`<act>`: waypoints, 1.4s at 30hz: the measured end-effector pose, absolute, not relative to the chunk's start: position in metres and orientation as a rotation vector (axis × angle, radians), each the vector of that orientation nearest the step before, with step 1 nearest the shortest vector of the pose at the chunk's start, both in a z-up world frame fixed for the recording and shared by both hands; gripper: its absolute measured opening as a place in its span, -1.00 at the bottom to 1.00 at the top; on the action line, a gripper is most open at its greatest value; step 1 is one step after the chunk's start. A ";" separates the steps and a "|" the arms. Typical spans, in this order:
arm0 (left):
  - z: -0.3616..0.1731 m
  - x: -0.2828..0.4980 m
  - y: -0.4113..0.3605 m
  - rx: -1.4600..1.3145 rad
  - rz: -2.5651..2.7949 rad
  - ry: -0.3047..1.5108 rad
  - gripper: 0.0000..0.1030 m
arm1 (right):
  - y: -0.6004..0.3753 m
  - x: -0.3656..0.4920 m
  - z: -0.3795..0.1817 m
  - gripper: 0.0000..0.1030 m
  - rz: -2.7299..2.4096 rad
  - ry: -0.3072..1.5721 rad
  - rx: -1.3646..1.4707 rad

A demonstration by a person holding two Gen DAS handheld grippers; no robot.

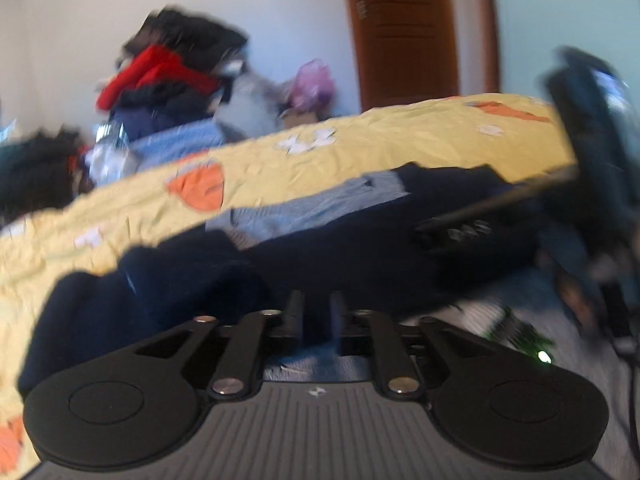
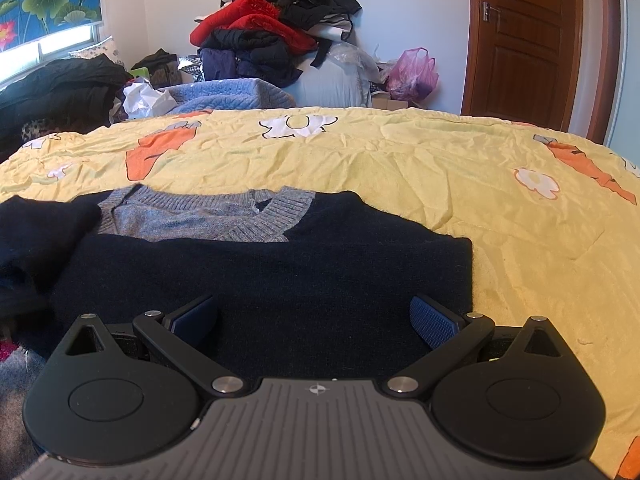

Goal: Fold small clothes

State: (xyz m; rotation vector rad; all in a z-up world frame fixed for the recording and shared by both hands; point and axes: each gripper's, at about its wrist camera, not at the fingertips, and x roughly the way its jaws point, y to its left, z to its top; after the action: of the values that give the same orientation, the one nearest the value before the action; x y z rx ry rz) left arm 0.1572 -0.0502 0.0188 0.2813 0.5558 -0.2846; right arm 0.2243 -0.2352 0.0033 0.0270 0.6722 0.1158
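Observation:
A small navy sweater with a grey ribbed V-neck collar lies on the yellow carrot-print bedspread. Its left sleeve is bunched up. My right gripper is open, its blue pads spread just over the sweater's near hem. In the blurred, tilted left wrist view, my left gripper has its fingers close together at the navy sweater's edge; the fabric between them is hard to make out. The right gripper shows there over the sweater.
A tall pile of dark and red clothes sits behind the bed, with a blue quilted blanket and a pink plastic bag. A brown door stands at the far right. A dark coat lies at the far left.

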 end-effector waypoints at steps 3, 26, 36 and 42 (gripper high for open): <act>0.031 0.126 -0.035 0.291 -0.226 0.419 0.98 | -0.237 0.224 0.003 1.00 0.120 0.669 0.039; -0.006 0.118 0.103 -0.497 -0.136 0.572 1.00 | -0.044 0.188 0.042 0.16 0.600 0.373 -0.693; -0.011 0.118 0.121 -0.622 -0.172 0.546 1.00 | -0.067 0.180 0.057 0.21 0.725 0.459 -0.595; -0.012 0.118 0.125 -0.651 -0.177 0.539 1.00 | -0.059 0.179 0.047 0.21 0.719 0.457 -0.639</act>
State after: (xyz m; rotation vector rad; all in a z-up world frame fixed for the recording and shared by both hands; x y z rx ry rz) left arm 0.1182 0.1245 -0.0118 -0.6513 0.5388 -0.1766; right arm 0.1787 -0.0590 0.0465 -0.6390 0.4565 0.7193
